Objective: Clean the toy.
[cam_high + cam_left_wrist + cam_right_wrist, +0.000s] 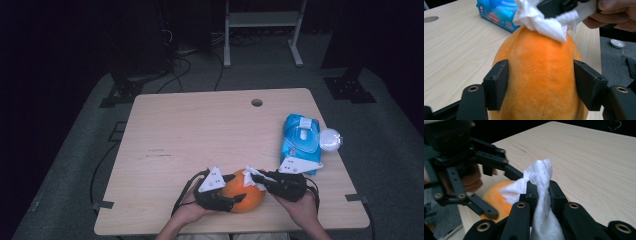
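Pale wood-grain table [190, 130], rectangular with rounded corners and a small round hole [257, 102] near the far edge, flat under both grippers. On it, at the near edge, a plump, egg-shaped orange fruit [243, 195] with a soft, fuzzy, matte skin, lying between the two grippers. Straddled in the left gripper view by the left gripper [541, 83], its two blocky black pads [497, 83] flat against the fruit's flanks and gripping it at half width. Just beyond the right gripper, farther across the table, a blue glossy plastic pack of wet wipes [300, 140], oblong and soft-sided, with a round white lid-like disc [330, 140] at its right edge overhanging the table. Pinched tight in the right gripper [541, 191], jaws drawn narrow, a crumpled white wipe [540, 182], thin and creased, bunched into a knot above the pads and trailing loose below them. Seen from the left gripper, the same wipe [544, 23] pressed down on the fruit's far, rounded top, directly ahead of the left pads. Grey three-cornered plates atop both grippers in the high view, left gripper [235, 199] at the fruit's near left, right gripper [256, 177] at its upper right. Hands [302, 210] wrapped around the black, strutted gripper bodies.
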The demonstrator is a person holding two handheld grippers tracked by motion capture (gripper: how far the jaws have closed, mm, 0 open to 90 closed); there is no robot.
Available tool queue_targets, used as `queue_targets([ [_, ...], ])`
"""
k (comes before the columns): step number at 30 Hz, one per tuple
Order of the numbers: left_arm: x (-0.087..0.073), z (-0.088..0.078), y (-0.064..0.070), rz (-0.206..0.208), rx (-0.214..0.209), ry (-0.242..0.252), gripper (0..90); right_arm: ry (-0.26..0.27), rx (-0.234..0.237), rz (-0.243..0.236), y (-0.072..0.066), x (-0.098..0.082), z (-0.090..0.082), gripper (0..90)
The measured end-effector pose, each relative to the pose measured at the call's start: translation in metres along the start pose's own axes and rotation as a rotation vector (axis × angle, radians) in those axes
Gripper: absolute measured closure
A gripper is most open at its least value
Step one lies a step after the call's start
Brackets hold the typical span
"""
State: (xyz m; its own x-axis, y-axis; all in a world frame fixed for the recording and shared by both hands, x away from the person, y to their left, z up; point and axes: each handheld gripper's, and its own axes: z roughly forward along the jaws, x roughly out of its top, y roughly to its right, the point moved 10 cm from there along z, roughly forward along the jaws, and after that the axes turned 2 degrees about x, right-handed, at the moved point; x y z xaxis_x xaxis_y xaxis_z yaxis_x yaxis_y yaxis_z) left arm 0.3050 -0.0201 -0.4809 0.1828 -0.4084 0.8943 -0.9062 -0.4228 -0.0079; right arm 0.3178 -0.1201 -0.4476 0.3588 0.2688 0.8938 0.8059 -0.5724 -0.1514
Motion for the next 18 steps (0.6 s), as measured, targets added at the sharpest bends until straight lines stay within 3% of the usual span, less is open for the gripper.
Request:
queue_targets([
  [5,0.002,-0.003,-0.005,-0.023,0.000,0.017,35.9,0.007,-0.044,0.072,0.028,-0.007,-0.007,80.3],
  [7,0.002,-0.002,-0.005,-0.027,0.001,0.020,36.6,0.006,-0.046,0.067,0.025,-0.006,-0.007,80.3],
  [11,0.009,-0.005,-0.005,-0.018,0.022,0.035,39.3,0.026,0.023,0.046,0.001,0.003,-0.003,80.1],
  [14,0.015,-0.008,-0.007,-0.019,0.034,0.052,39.8,0.041,0.047,0.030,-0.009,0.009,-0.002,80.1],
  [18,0.011,-0.007,-0.006,-0.025,0.021,0.042,34.8,0.018,0.032,0.048,0.003,0.000,0.003,80.1],
])
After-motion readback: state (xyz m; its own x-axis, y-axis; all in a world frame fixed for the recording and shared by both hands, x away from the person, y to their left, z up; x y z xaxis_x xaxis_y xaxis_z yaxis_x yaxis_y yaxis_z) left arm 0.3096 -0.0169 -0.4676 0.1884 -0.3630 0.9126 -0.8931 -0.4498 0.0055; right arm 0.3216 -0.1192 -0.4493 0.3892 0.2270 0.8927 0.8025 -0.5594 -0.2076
